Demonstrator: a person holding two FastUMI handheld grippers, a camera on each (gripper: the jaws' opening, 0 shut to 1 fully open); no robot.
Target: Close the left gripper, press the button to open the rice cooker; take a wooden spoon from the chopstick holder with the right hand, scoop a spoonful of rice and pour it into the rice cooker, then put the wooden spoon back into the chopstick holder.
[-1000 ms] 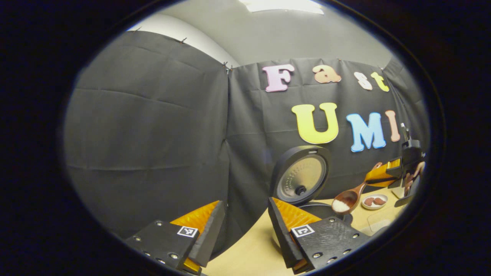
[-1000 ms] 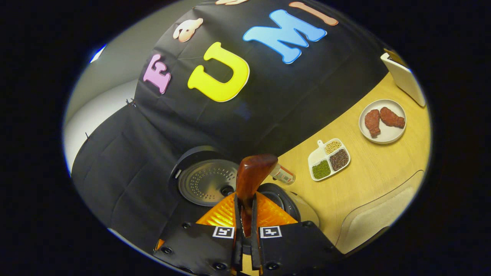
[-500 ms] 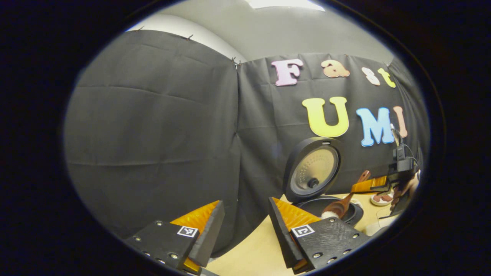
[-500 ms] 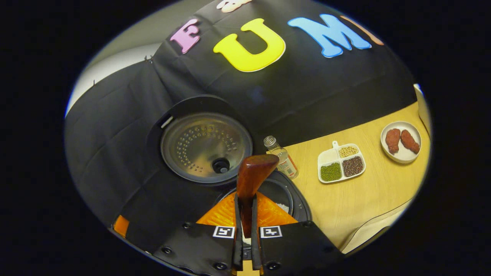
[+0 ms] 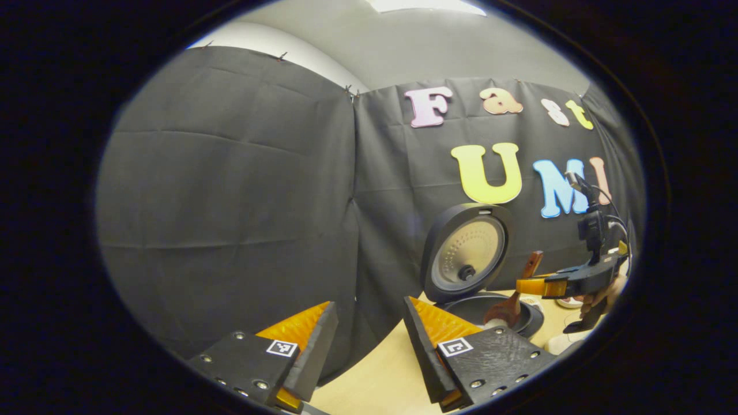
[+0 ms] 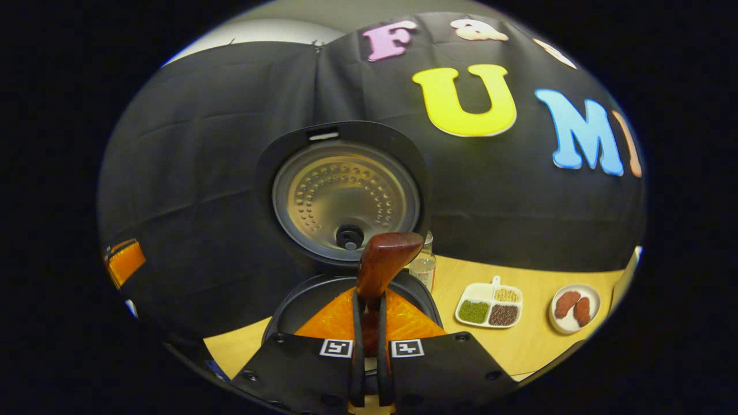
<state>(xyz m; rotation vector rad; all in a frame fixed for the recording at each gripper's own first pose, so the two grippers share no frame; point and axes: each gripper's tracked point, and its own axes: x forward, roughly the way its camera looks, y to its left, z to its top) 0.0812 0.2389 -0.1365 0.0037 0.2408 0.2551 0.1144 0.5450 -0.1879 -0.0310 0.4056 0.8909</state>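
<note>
Tipping the reddish-brown wooden spoon [image 6: 383, 265] over the open black rice cooker [image 6: 346, 190], the right gripper [image 6: 369, 369] is pinching its handle; the left gripper [image 5: 363, 340] is idling, spread; grains are probably risking the rim.

Both cams toward rice cooker [image 5: 468, 259].

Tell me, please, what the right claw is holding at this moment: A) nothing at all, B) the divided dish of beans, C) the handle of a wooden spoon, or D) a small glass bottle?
C: in the right gripper view the right claw has both fingers pressed on the wooden spoon handle, above the open rice cooker.
</note>
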